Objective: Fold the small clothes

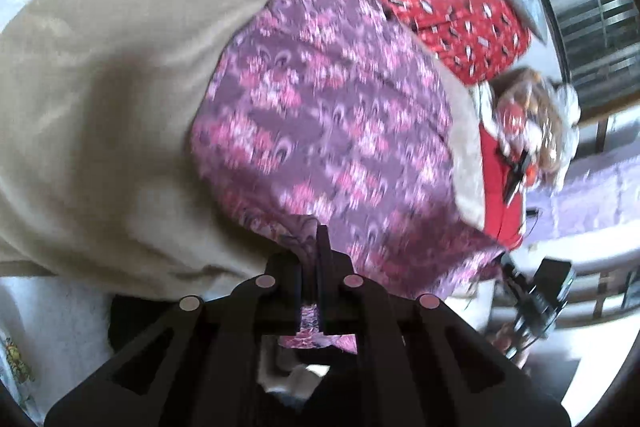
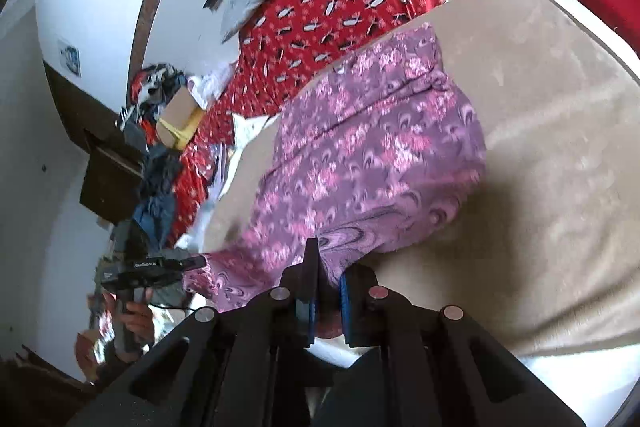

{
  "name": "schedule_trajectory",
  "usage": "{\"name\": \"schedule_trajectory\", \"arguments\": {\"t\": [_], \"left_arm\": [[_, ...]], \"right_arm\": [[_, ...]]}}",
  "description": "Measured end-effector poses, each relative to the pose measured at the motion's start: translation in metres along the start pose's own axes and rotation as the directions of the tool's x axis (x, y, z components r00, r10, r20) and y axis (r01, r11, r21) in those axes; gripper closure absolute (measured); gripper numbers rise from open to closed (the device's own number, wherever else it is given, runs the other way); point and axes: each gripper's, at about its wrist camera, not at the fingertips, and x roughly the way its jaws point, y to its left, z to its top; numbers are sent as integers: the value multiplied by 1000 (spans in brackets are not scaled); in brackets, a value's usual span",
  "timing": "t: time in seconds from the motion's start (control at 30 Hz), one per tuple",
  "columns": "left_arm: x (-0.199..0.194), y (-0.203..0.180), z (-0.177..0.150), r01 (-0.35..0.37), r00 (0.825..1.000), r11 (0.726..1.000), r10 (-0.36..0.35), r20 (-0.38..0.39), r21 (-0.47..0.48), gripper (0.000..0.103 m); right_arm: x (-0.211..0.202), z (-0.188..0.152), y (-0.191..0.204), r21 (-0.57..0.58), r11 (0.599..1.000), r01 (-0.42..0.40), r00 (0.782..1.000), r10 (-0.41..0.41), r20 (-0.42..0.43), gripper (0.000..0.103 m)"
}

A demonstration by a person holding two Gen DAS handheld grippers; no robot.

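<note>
Left gripper, black linkage arms with pale round pivot pins: my fingers are pressed together, a pinch of cloth clamped between them, pointing steeply down. My right gripper shows at the right edge of this view, blurred.

Right gripper, same black build, blue pads on the inner faces: fingertips closed on a fold of cloth, aimed less steeply. Far left in this view, my left hand wraps the black handle of the other gripper, fingers curled round it.
</note>
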Motion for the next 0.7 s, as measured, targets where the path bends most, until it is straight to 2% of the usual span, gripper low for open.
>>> {"name": "schedule_trajectory", "arguments": {"t": [0.1,0.2,0.4,0.7], "left_arm": [[2,0,26,29,999,999,-28,30,-41,100],[3,0,53,31,997,997,-26,73,-67,100],[28,0,134,51,985,991,-29,169,-126,100],[88,-1,227,44,982,982,-9,190,-184,100]], "right_arm": [[11,24,-8,30,999,-13,1000,13,10,95],[27,53,-23,81,996,-26,999,24,30,95],[65,117,-60,195,980,-50,997,37,68,95],[139,206,-103,278,959,-57,995,33,90,95]]}}
